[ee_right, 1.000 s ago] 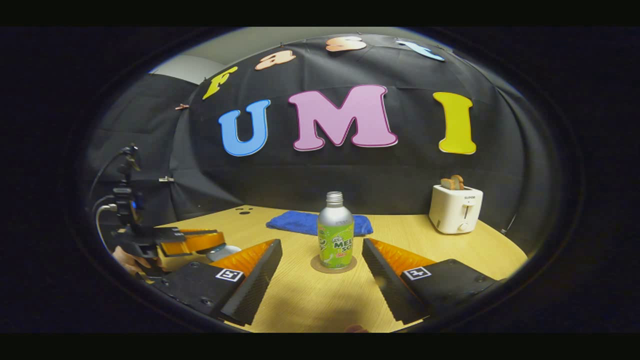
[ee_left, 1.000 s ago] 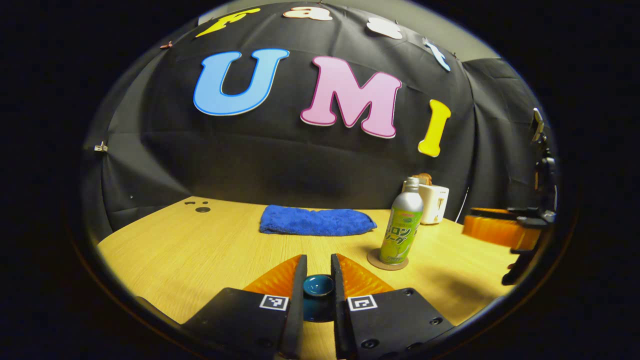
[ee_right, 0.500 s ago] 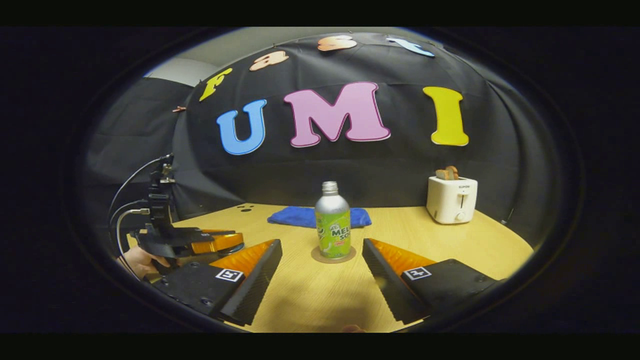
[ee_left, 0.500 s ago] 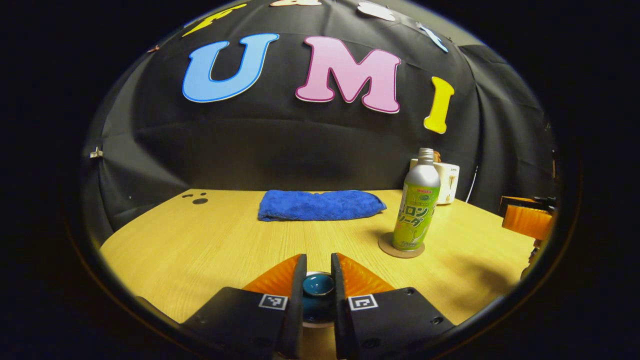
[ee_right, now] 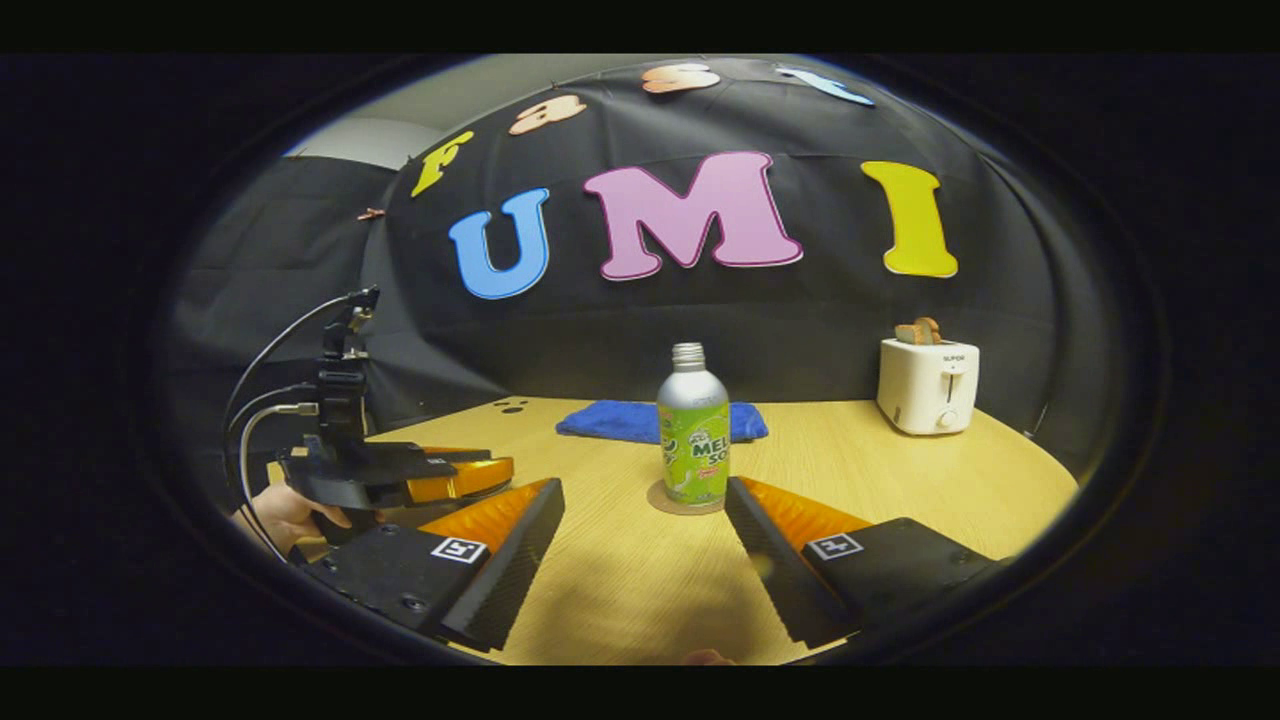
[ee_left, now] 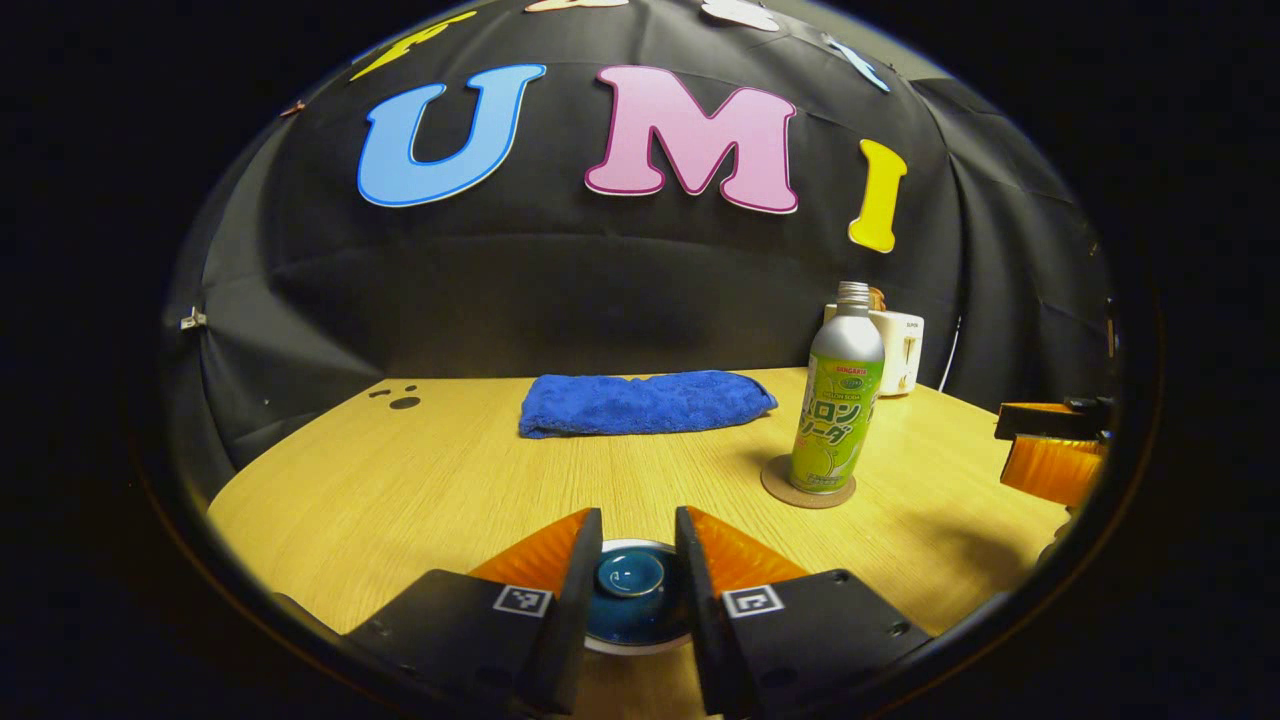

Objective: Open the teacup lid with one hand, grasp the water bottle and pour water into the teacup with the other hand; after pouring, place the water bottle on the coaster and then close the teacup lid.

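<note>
Left hand-held gripper [ee_left: 630,520] sits low over the table [ee_left: 420,480], fingers slightly parted on either side of the teacup lid [ee_left: 630,590] — lid knob is centred in the gap, and I see a sliver of space each side, so it reads as released, not clamping. Lid rests flat on the white cup rim. Right hand-held gripper [ee_right: 645,495] is wide open, empty, aimed straight at the water bottle [ee_right: 693,440] from a short way back. Bottle stands upright on the coaster [ee_right: 665,500], mid-table, uncapped, between the two fingers in line of sight but touching neither. Blue towel [ee_right: 625,420] lies behind the bottle; white toaster [ee_right: 928,385] stands far right near the wall. In the right gripper view a hand [ee_right: 290,515] grips the left unit at the table's left edge.
</note>
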Motion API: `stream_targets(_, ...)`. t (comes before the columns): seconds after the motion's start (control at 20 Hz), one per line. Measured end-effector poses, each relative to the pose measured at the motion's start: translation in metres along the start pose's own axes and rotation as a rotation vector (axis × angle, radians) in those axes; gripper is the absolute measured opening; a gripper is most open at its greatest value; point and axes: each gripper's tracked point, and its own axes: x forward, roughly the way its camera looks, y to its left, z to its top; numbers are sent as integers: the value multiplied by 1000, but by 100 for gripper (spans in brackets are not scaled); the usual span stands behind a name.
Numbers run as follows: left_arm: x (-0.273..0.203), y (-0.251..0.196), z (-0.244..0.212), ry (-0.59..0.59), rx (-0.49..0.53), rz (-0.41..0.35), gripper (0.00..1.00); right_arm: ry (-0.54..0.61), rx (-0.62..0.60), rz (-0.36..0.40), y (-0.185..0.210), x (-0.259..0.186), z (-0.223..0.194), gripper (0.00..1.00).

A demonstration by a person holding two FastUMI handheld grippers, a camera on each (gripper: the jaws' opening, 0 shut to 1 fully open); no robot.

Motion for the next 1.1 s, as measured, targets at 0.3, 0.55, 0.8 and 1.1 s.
stream_targets(0.3, -27, -1, 23, -92, -19, 30, 96, -21, -43, -85, -13, -9, 4, 100)
stream_targets(0.55, -76, 7, 43, -196, -15, 84, 96, -34, -115, -156, -17, -29, 7, 100)
stream_targets(0.8, -147, 3, 57, -299, 36, 150, 96, -89, -88, -154, -5, -53, 13, 99)
stream_targets(1.1, -209, -20, 45, -347, 43, 145, 96, -158, -93, -139, 21, -103, 23, 99)
